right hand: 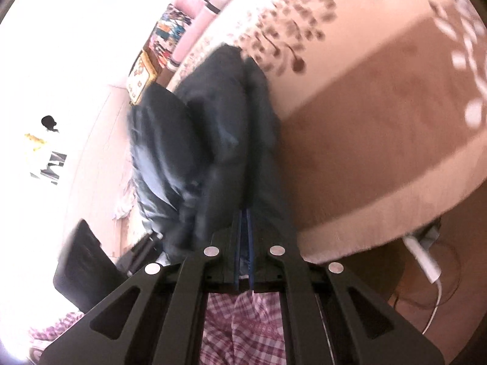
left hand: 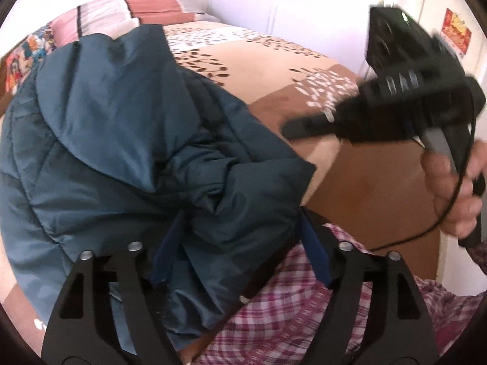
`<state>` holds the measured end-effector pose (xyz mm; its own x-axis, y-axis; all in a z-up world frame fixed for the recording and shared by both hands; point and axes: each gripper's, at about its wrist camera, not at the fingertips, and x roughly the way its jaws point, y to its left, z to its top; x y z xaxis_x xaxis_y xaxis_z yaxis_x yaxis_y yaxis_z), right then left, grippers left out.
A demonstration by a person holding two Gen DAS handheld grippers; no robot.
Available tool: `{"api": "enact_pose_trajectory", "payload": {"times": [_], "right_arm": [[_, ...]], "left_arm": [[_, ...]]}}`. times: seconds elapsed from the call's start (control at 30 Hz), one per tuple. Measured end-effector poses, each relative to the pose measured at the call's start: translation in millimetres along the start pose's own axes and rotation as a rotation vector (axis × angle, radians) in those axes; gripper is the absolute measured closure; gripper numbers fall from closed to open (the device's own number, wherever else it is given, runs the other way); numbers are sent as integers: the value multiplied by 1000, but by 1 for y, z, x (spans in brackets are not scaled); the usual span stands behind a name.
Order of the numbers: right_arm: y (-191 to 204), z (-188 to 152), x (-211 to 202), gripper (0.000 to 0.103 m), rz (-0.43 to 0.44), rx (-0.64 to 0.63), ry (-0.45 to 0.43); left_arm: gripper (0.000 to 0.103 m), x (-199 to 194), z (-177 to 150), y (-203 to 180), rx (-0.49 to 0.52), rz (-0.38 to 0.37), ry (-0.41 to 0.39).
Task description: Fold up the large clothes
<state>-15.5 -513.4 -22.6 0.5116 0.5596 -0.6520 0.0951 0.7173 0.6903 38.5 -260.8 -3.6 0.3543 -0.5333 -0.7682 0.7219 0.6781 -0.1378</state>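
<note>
A dark teal quilted jacket (left hand: 115, 127) lies bunched on the bed, its near edge hanging off the front. My left gripper (left hand: 240, 222) stands open around a bunched fold of the jacket, blue pads on either side of it. My right gripper (left hand: 289, 129) shows in the left wrist view off to the right, held in a hand above the bedspread, clear of the jacket, its fingers together. In the blurred right wrist view the right gripper (right hand: 244, 213) has its pads pressed together with nothing clearly between them, the jacket (right hand: 213, 127) just ahead.
The bed (left hand: 274, 60) has a tan and brown leaf-print cover. Pink and red pillows (left hand: 127, 9) lie at its head. My plaid pink clothing (left hand: 289, 310) is below the grippers. A white charger and cable (right hand: 426, 261) hang at the bed's edge. White wardrobe doors (left hand: 304, 0) stand behind.
</note>
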Motion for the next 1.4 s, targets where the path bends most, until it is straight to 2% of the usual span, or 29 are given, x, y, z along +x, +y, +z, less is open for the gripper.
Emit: {"api": "enact_pose_trajectory", "payload": {"times": [0.17, 0.3, 0.37, 0.47, 0.5, 0.53, 0.67, 0.77, 0.9, 1.0, 1.1, 1.17, 1.27, 1.4], "right_arm": [[46, 15, 4, 97, 23, -84, -17], [76, 11, 25, 97, 21, -132, 51], [76, 3, 44, 97, -22, -145, 101], [67, -5, 56, 97, -109, -140, 113], [60, -6, 57, 97, -114, -119, 114], [55, -7, 58, 101, -122, -102, 114], [40, -14, 67, 103, -192, -70, 131], [38, -22, 78, 103, -252, -86, 128], [29, -28, 85, 103, -255, -55, 116], [23, -27, 85, 103, -245, 31, 111], [34, -26, 80, 103, -292, 37, 106], [46, -26, 69, 103, -324, 41, 74], [74, -26, 45, 99, -381, 2, -35], [139, -11, 27, 99, -395, -125, -153]], "left_arm": [[28, -12, -2, 9, -23, -83, -12], [28, -23, -10, 19, -80, -134, -29], [28, -28, -15, 22, -99, -151, -27], [28, -39, -20, 29, -128, -185, -39], [28, -43, -20, 31, -134, -190, -45], [28, -46, -21, 33, -139, -191, -53], [28, -72, -33, 55, -205, -164, -115], [28, -92, -49, 78, -299, -131, -170], [28, -107, -66, 108, -392, -56, -211], [28, -104, -85, 121, -472, -44, -202], [28, -95, -100, 136, -512, -61, -161], [28, -90, -105, 138, -512, -80, -151], [28, -87, -108, 137, -478, -95, -153], [28, -86, -111, 139, -454, -128, -151]]}}
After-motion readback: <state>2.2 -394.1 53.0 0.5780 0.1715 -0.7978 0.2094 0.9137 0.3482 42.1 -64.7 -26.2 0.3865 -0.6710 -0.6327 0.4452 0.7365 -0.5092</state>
